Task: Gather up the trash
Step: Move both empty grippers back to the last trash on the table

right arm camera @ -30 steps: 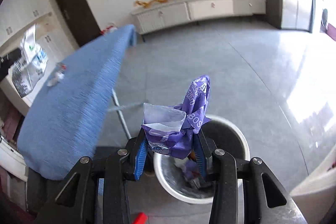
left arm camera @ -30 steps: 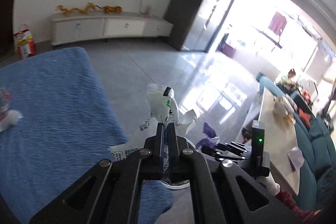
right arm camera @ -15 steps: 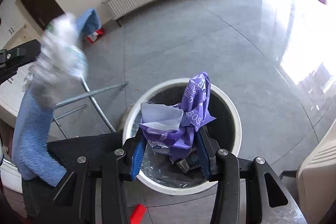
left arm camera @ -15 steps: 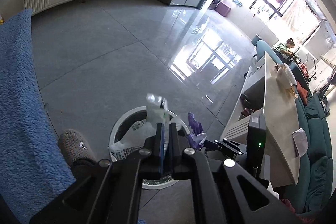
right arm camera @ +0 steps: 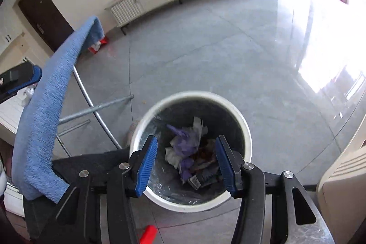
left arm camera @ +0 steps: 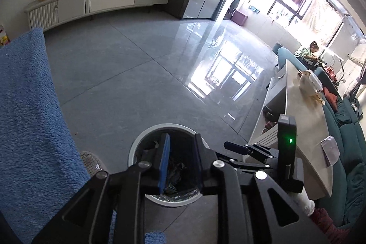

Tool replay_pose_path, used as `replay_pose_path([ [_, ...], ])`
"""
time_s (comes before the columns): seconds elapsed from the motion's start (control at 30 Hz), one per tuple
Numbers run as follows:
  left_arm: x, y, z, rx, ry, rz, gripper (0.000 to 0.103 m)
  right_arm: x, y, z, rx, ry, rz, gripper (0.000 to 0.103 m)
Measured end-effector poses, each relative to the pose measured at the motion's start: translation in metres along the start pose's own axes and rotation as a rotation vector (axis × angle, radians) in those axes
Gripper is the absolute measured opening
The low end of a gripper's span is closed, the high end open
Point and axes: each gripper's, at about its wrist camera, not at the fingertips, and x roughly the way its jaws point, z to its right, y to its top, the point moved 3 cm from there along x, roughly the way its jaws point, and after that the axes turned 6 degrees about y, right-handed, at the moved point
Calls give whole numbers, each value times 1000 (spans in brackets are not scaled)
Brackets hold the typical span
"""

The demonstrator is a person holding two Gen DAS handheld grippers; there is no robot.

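Observation:
A round white trash bin (right arm camera: 248,143) with a dark liner stands on the grey floor, right below both grippers. Inside lie a purple wrapper (right arm camera: 186,141), white paper scraps and other trash. My right gripper (right arm camera: 186,162) is open and empty just above the bin's near rim. My left gripper (left arm camera: 180,160) is open and empty above the same bin (left arm camera: 135,148). The other gripper (left arm camera: 251,150) shows in the left wrist view, at the right of the bin.
A blue towel-covered board (right arm camera: 45,106) on metal legs (right arm camera: 91,104) stands left of the bin; it also shows in the left wrist view (left arm camera: 27,118). A beige counter (left arm camera: 304,120) and teal sofa (left arm camera: 352,175) lie right. A white cabinet (left arm camera: 100,0) lines the far wall.
Both grippers have opened over the bin. The purple wrapper left the right gripper and the white packet left the left gripper; both now lie in the bin.

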Motion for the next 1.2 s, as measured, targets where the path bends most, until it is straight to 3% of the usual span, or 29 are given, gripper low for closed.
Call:
replay_pose_path([
  [0.2, -63, -7, -18, -6, 82, 100, 20, -41, 21, -37, -77, 30, 105, 53],
  [0.5, -175, -42, -80, -114, 201, 238, 21, -95, 37, -122, -234, 120, 232, 56],
  [0.53, -189, -49, -90, -131, 213, 256, 23, -98, 38, -130, -250, 126, 239, 57],
  [0.6, -216, -64, -107, -169, 233, 294, 40, -106, 38, -152, -289, 140, 252, 57],
  [0.67, -241, -80, -123, -200, 259, 331, 50, -111, 38, -169, -317, 154, 257, 57],
  [0.9, -317, -148, -182, -323, 356, 427, 53, -118, 35, -234, -447, 184, 248, 58],
  [1.2, -335, -221, -242, -546, 405, 434, 55, -96, 38, -308, -596, 258, 194, 63],
])
